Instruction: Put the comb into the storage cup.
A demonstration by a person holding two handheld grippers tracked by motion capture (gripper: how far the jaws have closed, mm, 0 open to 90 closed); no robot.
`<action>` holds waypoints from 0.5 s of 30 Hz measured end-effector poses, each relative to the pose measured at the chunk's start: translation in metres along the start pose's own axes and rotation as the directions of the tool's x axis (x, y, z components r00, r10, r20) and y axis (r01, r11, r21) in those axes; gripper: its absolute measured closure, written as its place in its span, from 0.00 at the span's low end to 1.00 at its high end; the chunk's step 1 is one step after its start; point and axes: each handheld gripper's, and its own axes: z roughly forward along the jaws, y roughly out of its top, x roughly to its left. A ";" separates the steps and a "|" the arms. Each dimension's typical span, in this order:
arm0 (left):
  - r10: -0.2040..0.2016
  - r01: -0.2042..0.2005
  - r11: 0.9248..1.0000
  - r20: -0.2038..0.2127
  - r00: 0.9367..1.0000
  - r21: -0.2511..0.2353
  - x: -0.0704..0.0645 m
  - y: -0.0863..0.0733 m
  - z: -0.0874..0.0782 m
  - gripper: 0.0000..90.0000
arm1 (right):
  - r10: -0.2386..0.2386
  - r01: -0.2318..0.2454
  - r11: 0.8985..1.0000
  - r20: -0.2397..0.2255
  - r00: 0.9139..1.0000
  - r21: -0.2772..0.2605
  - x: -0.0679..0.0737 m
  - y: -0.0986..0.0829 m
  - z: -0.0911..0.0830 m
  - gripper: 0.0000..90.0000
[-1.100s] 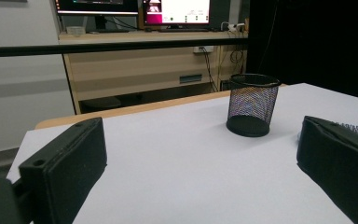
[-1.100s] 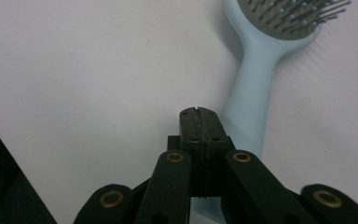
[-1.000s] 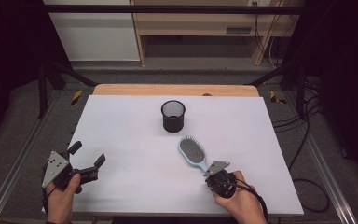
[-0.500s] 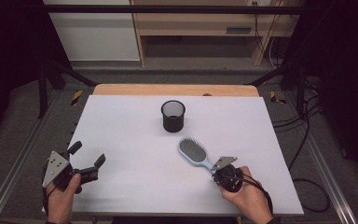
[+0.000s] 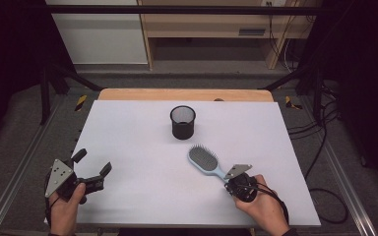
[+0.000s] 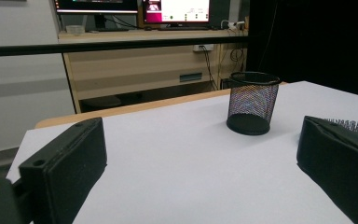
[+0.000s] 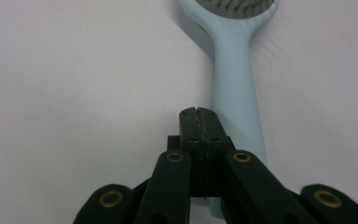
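Observation:
A light blue hairbrush (image 5: 204, 160) lies bristles up on the white table, its handle (image 7: 235, 88) pointing to the front right. My right gripper (image 5: 229, 178) is at the handle's end; its jaws are shut together with nothing between them, and the handle runs along their right side in the right gripper view (image 7: 199, 112). A black mesh cup (image 5: 182, 122) stands upright at mid-table, also in the left gripper view (image 6: 252, 102). My left gripper (image 5: 93, 163) is open over the table's front left corner, holding nothing (image 6: 200, 154).
The white table top (image 5: 138, 142) ends in a wooden strip (image 5: 177, 94) at the far edge. A wooden shelf unit (image 5: 211, 29) stands beyond it. Metal frame rails (image 5: 10, 191) run along both sides, and cables (image 5: 320, 147) lie on the floor at the right.
The right hand and gripper have shifted to the right, and the brush's handle end has swung right with them. The left gripper has stayed in place.

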 end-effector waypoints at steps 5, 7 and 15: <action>0.003 -0.003 1.000 0.000 1.000 0.002 0.000 0.000 0.000 0.01 | 0.006 -0.006 1.000 -0.013 1.000 -0.010 0.000 0.001 -0.001 1.00; 0.003 -0.003 1.000 0.000 1.000 0.003 0.000 0.000 0.000 0.01 | 0.013 -0.013 1.000 -0.022 1.000 -0.017 0.000 0.002 -0.002 1.00; 0.004 -0.004 1.000 0.000 1.000 0.003 0.000 0.000 0.000 0.02 | 0.024 -0.026 0.999 -0.033 0.999 -0.040 -0.005 0.011 -0.004 1.00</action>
